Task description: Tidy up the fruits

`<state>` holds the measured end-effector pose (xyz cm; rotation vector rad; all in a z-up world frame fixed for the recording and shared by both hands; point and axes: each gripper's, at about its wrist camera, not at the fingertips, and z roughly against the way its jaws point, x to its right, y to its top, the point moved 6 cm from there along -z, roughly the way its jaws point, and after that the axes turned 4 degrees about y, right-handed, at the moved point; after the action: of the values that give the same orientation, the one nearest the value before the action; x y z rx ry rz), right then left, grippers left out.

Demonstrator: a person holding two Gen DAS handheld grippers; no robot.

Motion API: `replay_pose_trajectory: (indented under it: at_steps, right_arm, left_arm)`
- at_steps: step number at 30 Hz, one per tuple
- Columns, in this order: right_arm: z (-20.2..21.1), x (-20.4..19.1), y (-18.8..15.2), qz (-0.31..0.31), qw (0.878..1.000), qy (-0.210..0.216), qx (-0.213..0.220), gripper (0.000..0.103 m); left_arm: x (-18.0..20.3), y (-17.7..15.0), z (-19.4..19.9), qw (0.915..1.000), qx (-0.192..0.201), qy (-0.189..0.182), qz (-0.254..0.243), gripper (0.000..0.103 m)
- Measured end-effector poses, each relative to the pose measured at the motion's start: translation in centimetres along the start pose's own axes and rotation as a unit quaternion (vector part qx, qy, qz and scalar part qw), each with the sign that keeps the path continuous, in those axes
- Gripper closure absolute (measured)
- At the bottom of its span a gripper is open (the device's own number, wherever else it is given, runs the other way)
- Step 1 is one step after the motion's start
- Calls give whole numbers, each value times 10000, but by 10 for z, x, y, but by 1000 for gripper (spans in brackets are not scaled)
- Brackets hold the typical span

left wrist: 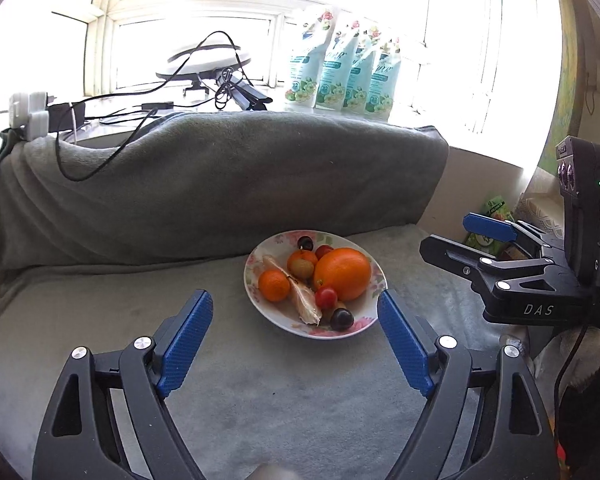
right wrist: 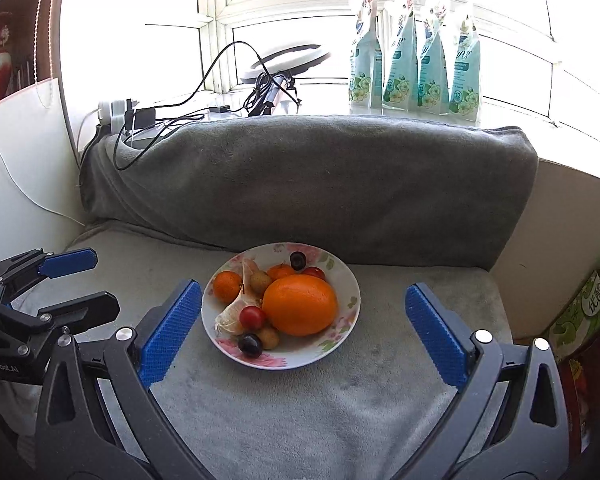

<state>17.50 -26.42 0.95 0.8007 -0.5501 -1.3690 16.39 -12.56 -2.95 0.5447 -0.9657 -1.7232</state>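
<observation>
Both sets of tongs hang released and empty over a grey blanket: the left tongs (left wrist: 296, 336) and right tongs (right wrist: 302, 332) each face the floral plate (right wrist: 350, 280) just ahead of their spread fingertips. On it lie a large orange (right wrist: 300, 304), small mandarins (left wrist: 274, 285), cherry tomatoes (right wrist: 252, 317) and dark grapes (right wrist: 250, 345), heaped together. The risk appears to be crowding: closing on one round fruit could nudge its neighbours off the shallow rim, or tip the plate on the soft cloth.

Floral plate (right wrist: 350, 280) holds orange (right wrist: 300, 304), mandarins, perhaps cherries (piled).
</observation>
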Motion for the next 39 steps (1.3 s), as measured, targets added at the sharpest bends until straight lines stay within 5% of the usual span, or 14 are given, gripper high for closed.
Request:
replay_pose_trajectory:
  at_steps: [15, 39]
  right_arm:
    - [21, -2, -13, -74, 9999, -90, 87, 0]
    - [22, 1, -17, -130, 9999, -99, 43, 0]
  left_arm:
    - [-2, -11, 13, 9984, -17, 559, -46, 14]
    - [-2, -10, 19, 9983, -27, 579, 5, 14]
